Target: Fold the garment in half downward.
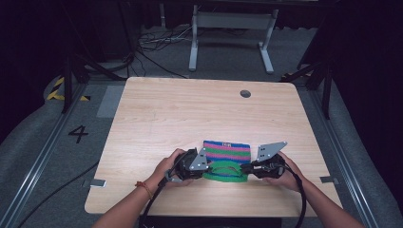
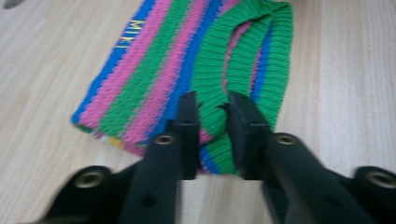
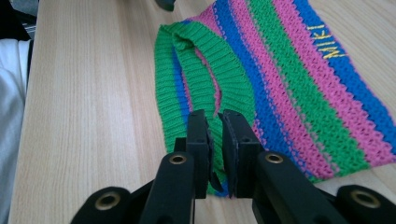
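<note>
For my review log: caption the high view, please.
Both grippers, left and right, pinch the green band of a striped knit hat on a wooden table.

A pale wooden tabletop fills the middle of the frame, with a round grey grommet hole toward its upper right. A striped knitted piece in blue, pink and green lies flat on it, lower centre.

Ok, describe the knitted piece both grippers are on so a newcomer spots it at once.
On the wooden table, look at the near edge between the person's hands. There lies the striped knit, flat, in blue, pink and green bands with a ribbed green cuff and small yellow lettering.
</note>
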Tool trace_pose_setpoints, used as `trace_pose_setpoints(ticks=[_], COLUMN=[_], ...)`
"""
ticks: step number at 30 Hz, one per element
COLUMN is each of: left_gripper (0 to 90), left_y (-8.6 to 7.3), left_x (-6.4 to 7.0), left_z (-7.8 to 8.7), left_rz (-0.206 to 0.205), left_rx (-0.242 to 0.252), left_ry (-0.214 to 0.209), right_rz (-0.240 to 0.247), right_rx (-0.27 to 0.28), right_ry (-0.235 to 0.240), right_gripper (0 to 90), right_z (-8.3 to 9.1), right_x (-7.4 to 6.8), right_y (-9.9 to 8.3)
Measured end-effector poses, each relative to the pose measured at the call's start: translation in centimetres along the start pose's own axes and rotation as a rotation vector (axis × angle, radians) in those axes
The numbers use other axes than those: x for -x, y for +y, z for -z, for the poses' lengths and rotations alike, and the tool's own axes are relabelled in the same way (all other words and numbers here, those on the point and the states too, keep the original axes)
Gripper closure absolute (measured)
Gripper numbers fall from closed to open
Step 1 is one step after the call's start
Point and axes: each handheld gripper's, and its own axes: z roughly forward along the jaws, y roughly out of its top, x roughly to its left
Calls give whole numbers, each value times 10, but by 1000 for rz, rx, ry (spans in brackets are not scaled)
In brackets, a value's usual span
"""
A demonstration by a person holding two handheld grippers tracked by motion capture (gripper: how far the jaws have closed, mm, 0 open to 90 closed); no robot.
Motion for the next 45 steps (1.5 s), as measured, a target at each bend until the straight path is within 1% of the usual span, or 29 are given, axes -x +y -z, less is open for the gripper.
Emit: trace_pose_setpoints(ticks=[1,2,4,5,6,9,11,12,14,15,16,20,21,23,25,27,28,29,31,32,34,35,36,38,40,41,42,43,45], left_gripper=[646,646,621,610,605,631,657,668,728,783,812,863,863,890,899,899,899,898,877,847,751,726,684,671,678,707,746,746,822], left_y=[0,1,1,1,1,0,-1,-2,-3,-4,-5,-6,-6,-4,-3,-2,-2,-1,-1,-1,1,1,1,0,-1,-1,-2,-2,-2], left_x=[0,1,0,1,1,1,2,2,2,2,1,0,0,1,1,1,1,1,1,2,4,4,5,6,5,5,5,6,5], left_z=[0,-3,-6,-8,-10,-13,-16,-16,-17,-17,-17,-16,-16,-15,-13,-10,-10,-9,-9,-10,-13,-15,-17,-21,-22,-22,-22,-22,-21], left_rz=[0,3,13,12,11,23,25,25,25,26,29,26,22,14,5,11,12,21,26,32,35,32,43,47,52,52,48,45,36], left_rx=[0,-13,-8,-21,-24,-30,-36,-40,-38,-35,-32,-37,-37,-25,-22,-10,-5,1,12,18,10,9,-1,-7,-7,-7,-7,-10,-10], left_ry=[0,2,-12,-8,-10,-25,-26,-28,-12,-10,-12,-13,-7,4,2,5,7,3,-13,-19,-17,-22,-20,-24,-19,-19,-12,-4,3], right_rz=[0,3,5,1,-2,-22,-28,-33,-23,-28,-33,-37,-37,-29,-16,-15,-14,-17,-13,-16,-24,-25,-24,-31,-29,-29,-21,-21,-20], right_rx=[0,-4,-6,6,18,39,37,34,14,1,-7,-13,-13,-10,-16,-11,-11,-15,-15,-17,-9,-3,-6,-28,-38,-38,-35,-35,-36], right_ry=[0,-1,-14,-16,-28,-46,-56,-48,-50,-60,-63,-77,-77,-81,-94,-92,-85,-80,-91,-98,-110,-107,-111,-128,-132,-132,-144,-144,-149], right_gripper=[811,801,770,760,717,662,628,622,632,648,682,803,803,873,898,890,821,778,741,695,642,619,602,597,622,622,715,715,743], right_z=[0,0,1,1,1,-3,-7,-9,-14,-17,-18,-20,-20,-19,-18,-17,-16,-17,-17,-17,-16,-16,-16,-18,-21,-21,-21,-21,-20], right_x=[0,-1,-3,-4,-6,-8,-9,-9,-10,-9,-8,-6,-6,-6,-7,-9,-10,-10,-12,-13,-13,-13,-12,-10,-9,-9,-9,-9,-8], right_y=[0,-1,-1,-1,0,2,3,3,3,2,1,-1,-1,-1,0,1,1,2,1,1,0,0,0,-1,-4,-4,-5,-5,-5])
